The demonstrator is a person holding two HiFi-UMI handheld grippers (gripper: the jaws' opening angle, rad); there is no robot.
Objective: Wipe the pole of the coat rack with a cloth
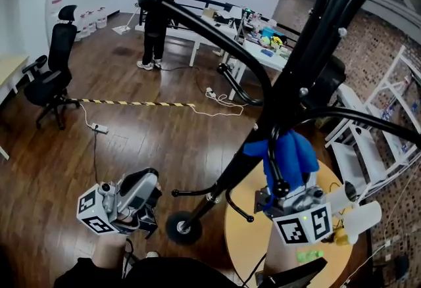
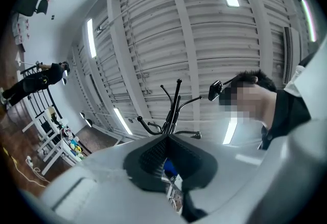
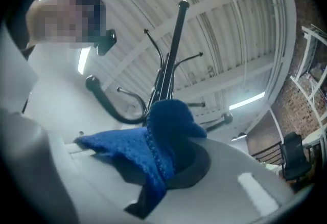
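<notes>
Cloth point(image 1: 293, 152), blue, is pinched in your right tool point(image 1: 286, 191) and lies against the black pole point(image 1: 237, 168) of the rack, partway up. Your left tool point(image 2: 168, 161) has its jaws pressed together and is empty. You hold it low, near the round base point(image 1: 181, 227), apart from the pole.
</notes>
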